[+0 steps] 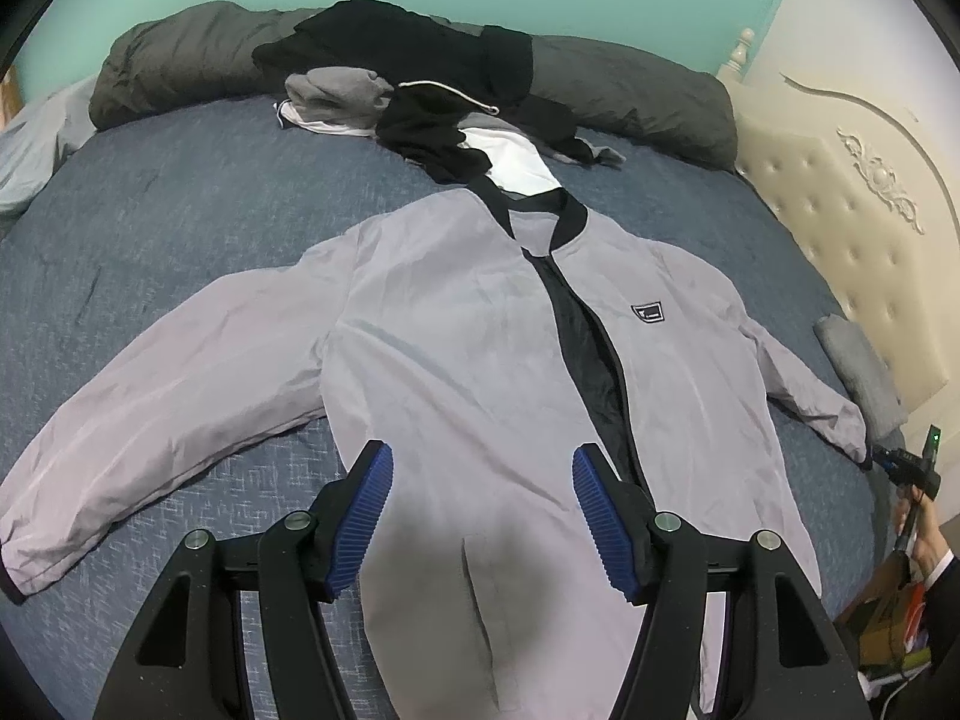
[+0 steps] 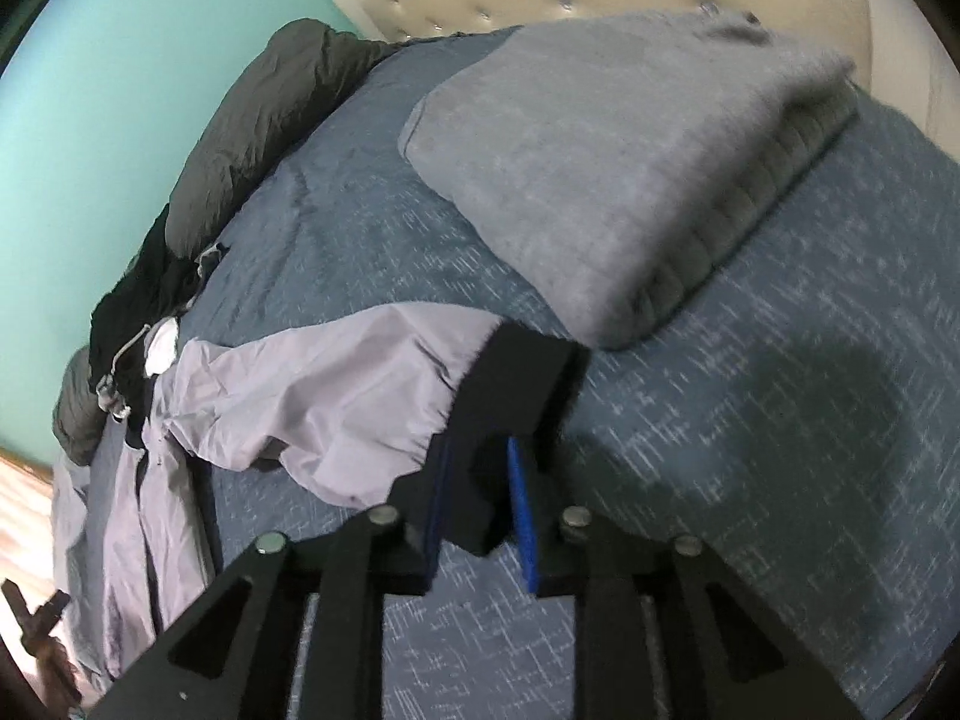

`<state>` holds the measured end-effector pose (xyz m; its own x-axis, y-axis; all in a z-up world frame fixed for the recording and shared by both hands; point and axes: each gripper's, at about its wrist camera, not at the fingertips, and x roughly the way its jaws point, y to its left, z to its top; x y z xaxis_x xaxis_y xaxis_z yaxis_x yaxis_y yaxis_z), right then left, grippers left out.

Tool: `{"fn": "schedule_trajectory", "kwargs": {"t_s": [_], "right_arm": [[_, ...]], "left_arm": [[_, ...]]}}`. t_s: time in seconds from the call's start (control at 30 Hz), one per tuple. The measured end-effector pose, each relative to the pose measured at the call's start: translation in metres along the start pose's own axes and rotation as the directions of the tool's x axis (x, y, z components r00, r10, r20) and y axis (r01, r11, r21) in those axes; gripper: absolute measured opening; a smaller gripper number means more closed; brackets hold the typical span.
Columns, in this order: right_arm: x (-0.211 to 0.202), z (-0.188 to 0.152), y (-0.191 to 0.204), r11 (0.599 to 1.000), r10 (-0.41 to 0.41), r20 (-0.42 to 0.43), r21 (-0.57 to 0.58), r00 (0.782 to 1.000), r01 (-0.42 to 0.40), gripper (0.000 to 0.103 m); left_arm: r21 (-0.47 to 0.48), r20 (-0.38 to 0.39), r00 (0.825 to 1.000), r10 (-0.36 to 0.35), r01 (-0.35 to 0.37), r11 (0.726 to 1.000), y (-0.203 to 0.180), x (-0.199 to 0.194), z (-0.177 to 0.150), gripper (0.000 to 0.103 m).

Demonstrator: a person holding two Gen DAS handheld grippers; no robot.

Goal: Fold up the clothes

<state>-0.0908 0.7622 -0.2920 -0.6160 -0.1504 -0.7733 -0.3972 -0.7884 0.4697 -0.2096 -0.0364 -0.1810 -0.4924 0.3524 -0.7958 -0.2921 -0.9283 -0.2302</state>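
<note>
A light grey jacket (image 1: 456,360) is lying face up across the middle of the left wrist view, spread on a blue bed (image 1: 180,192), its zip partly open over a dark lining and both sleeves reaching out to the sides. The left gripper (image 1: 483,516) is hovering over the jacket's lower front at the bottom centre of the frame, its blue-padded jaws standing wide apart and holding nothing.

At the right edge of that view, the right gripper (image 1: 900,462) is meeting the end of the jacket's right sleeve. In the right wrist view, the right gripper (image 2: 480,498) is sitting at lower centre with its jaws closed on the sleeve's black cuff (image 2: 516,384), the grey sleeve trailing off to the left.

A folded grey sweater (image 2: 600,168) is resting on the bed in the upper right of the right wrist view, near the cuff. A heap of dark clothes (image 1: 420,84) is lying at the top centre of the left wrist view, beyond the jacket's collar, against a dark grey pillow (image 1: 630,96).
</note>
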Motion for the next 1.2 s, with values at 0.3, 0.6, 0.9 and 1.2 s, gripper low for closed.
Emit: {"fn": "schedule_trajectory", "kwargs": {"t_s": [0.3, 0.6, 0.9, 1.2], "right_arm": [[0.003, -0.006, 0.004, 0.997, 0.078, -0.005, -0.013, 0.997, -0.078, 0.034], [0.003, -0.002, 0.01, 0.992, 0.126, 0.03, -0.021, 0.992, -0.125, 0.034], [0.005, 0.005, 0.011, 0.983, 0.183, 0.03, 0.024, 0.983, -0.183, 0.034], [0.015, -0.005, 0.008, 0.989, 0.14, -0.043, 0.044, 0.989, -0.138, 0.034]], "left_arm": [[0.008, -0.001, 1.0, -0.001, 0.001, 1.0, -0.003, 0.0, 0.001, 0.067], [0.007, -0.004, 1.0, -0.001, 0.001, 1.0, -0.002, 0.001, 0.0, 0.068], [0.003, -0.003, 1.0, 0.001, -0.001, 1.0, -0.001, 0.001, 0.001, 0.069], [-0.008, -0.003, 1.0, -0.007, 0.007, 1.0, 0.002, 0.002, 0.001, 0.07]]}}
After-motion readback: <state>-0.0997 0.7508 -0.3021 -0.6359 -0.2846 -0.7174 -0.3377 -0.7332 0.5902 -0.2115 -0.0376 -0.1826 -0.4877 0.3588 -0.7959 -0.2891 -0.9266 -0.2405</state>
